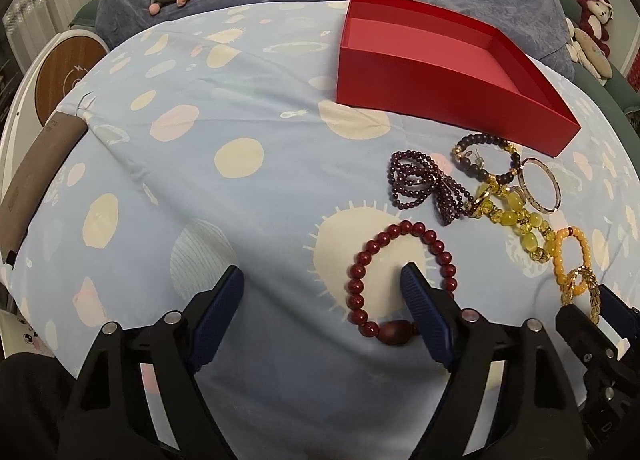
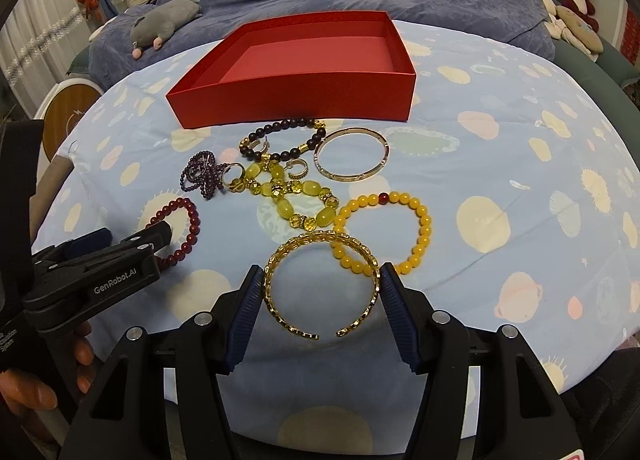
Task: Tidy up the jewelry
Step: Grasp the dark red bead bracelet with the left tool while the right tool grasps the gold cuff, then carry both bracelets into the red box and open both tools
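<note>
Your right claw (image 2: 322, 280) grips the gold cuff (image 2: 320, 284): both blue pads press the cuff's outer sides, and its open ends face you at 6 o'clock. The cuff's far edge overlaps the orange bead bracelet (image 2: 420, 236), which lies at 1 o'clock from it on the spotted blue cloth (image 2: 520, 164).

Your left claw (image 1: 322, 280) stands open, its jaws wide apart. Its right finger (image 1: 420, 300) sits inside the ring of the dark red bead bracelet (image 1: 400, 280), which lies flat on the cloth; the left finger is outside the ring, on bare cloth. Whether the inner finger touches the beads, you cannot tell.

In the right wrist view, the remaining jewelry clusters at 12 o'clock from the cuff: a yellow stone bracelet (image 2: 296, 200), a purple bead strand (image 2: 202, 176) at 10 o'clock, a dark bead bracelet (image 2: 284, 140) with gold spacers, and a thin gold bangle (image 2: 352, 154) at 1 o'clock. Small gold rings (image 2: 236, 176) lie among them.

The red box (image 2: 296, 100) sits open just beyond the pile at 12 o'clock, nothing visible inside. A grey plush toy (image 2: 164, 26) lies on the blue blanket behind it at 11 o'clock.
</note>
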A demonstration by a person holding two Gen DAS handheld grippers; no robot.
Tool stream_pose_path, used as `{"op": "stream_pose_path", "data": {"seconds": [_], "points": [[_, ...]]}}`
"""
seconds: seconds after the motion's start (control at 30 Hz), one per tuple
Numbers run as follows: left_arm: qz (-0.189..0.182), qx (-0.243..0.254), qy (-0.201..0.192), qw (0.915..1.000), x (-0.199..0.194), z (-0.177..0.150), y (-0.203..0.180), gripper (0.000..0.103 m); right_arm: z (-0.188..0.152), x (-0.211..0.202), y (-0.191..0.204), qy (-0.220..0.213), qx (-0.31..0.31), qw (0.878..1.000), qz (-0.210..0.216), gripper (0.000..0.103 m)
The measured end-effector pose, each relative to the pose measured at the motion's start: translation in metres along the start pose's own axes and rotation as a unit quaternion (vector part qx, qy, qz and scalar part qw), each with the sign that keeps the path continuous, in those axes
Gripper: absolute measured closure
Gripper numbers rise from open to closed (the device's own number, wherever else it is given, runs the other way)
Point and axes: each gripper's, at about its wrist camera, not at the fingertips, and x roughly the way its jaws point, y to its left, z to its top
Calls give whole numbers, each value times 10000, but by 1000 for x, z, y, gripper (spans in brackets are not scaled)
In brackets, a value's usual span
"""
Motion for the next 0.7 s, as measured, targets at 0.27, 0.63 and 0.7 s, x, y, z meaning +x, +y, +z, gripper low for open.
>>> {"op": "stream_pose_path", "data": {"seconds": [0.27, 0.63, 0.7], "points": [[-62, 358, -91, 9993, -3, 0, -10, 59, 1, -1, 1, 19, -8, 10000, 25, 46], [-465, 271, -89, 9985, -19, 3, 0, 95, 3, -17, -1, -101, 30, 9999, 76, 46], [-506, 262, -134, 9983, -25, 2, 1, 95, 3, -20, -2, -130, 51, 9999, 87, 46]]}}
